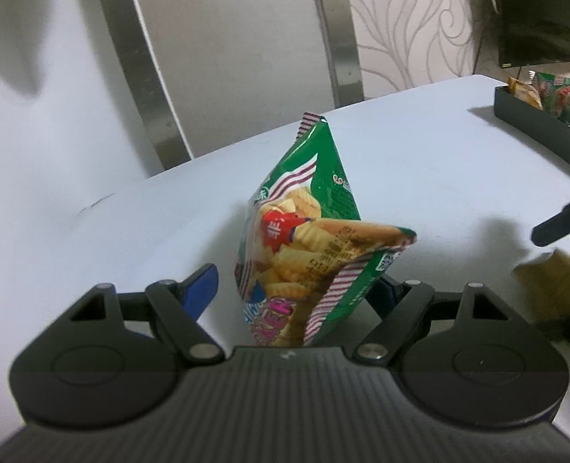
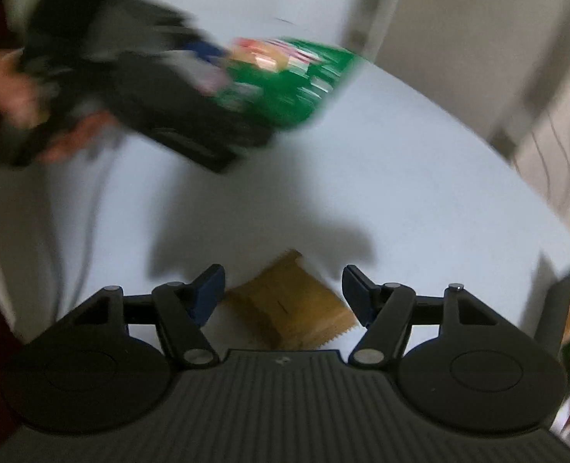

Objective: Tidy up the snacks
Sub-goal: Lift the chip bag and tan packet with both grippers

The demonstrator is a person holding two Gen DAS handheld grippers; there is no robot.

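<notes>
left wrist | green snack bag [image 1: 308, 231] upright, long axis vertical

The green snack bag [image 1: 304, 231] carries a red patch with the white Chinese character "非", and lower down pink letters that read "KER", the start being hidden. Its small print is too fine to read, and the brown packet [image 2: 288, 301] is too blurred to show any text.
</notes>
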